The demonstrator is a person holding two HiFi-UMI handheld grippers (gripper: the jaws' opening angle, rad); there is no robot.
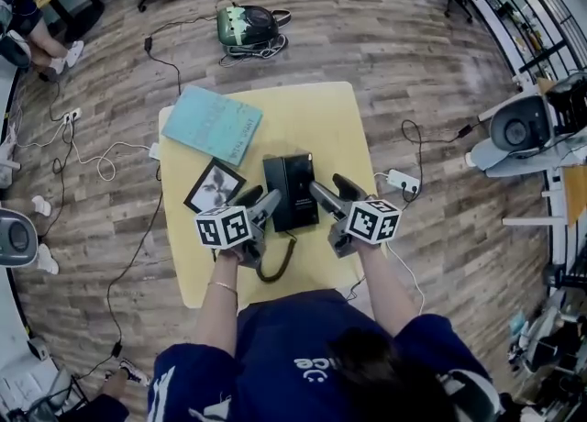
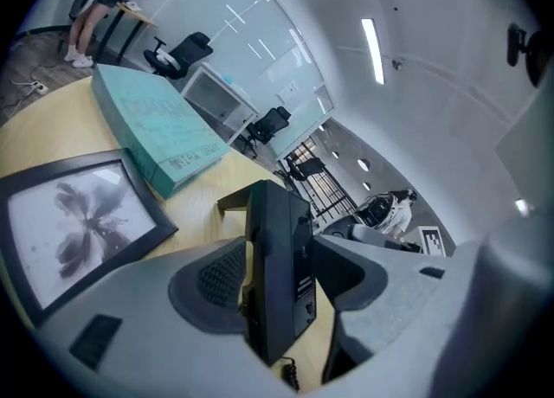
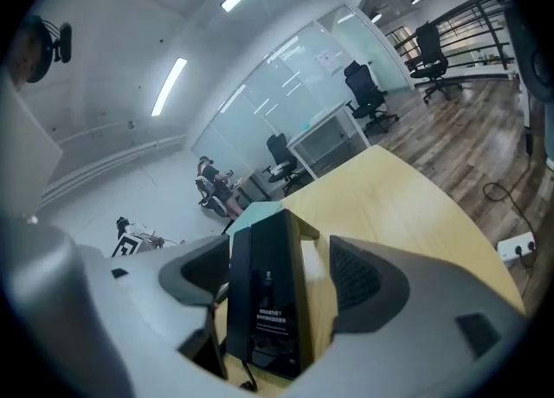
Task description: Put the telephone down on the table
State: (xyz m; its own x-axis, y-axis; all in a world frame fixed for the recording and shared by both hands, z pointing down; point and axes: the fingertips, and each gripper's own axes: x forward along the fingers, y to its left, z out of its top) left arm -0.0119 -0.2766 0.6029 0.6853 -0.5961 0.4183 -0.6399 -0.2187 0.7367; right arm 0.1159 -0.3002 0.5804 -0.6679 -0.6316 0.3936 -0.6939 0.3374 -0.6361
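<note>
Telephone on table, both tongs open

The black telephone [image 1: 290, 193] rests on the yellow table [image 1: 312, 117], just beside a picture frame [image 1: 214, 185]. The left gripper [image 1: 261, 198] and right gripper [image 1: 328, 187] flank it, jaws spread wide around it, pads gripping nothing

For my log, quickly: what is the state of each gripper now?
Left gripper: open, not gripping the telephone between its jaws.
Right gripper: open, also not gripping it.
</note>
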